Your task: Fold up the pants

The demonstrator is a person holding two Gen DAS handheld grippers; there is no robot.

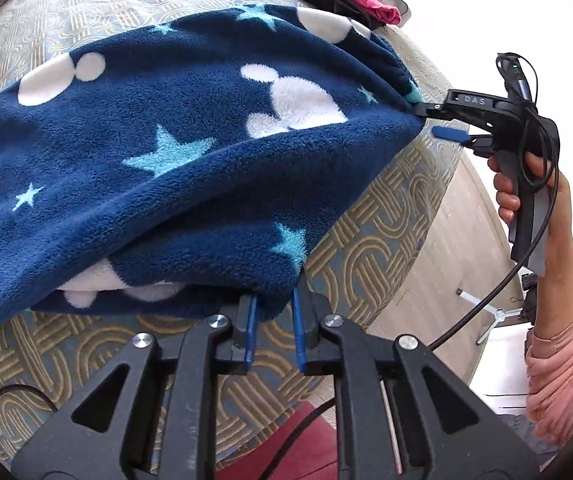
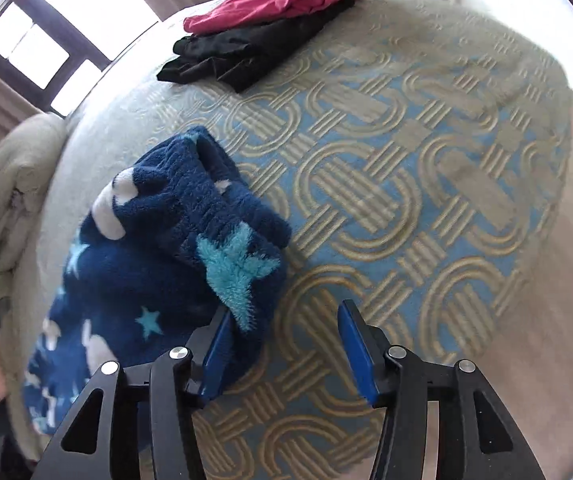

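Note:
The pants [image 1: 174,136] are navy fleece with white shapes and light blue stars, lying folded over on the patterned bed cover [image 1: 386,216]. My left gripper [image 1: 274,304] has its blue pads narrowly apart at the pants' near hem, with fabric draped over the tips. My right gripper [image 2: 286,316] is open, its left pad touching the waistband corner [image 2: 230,264] and its right pad clear of the fabric. In the left wrist view the right gripper [image 1: 430,120] sits at the pants' far right corner.
A folded black garment [image 2: 238,60] with a magenta one [image 2: 278,4] on top lies at the far side of the bed. A beige blanket [image 2: 10,168] is bunched at the left. The bed edge and wood floor [image 1: 438,248] are to the right.

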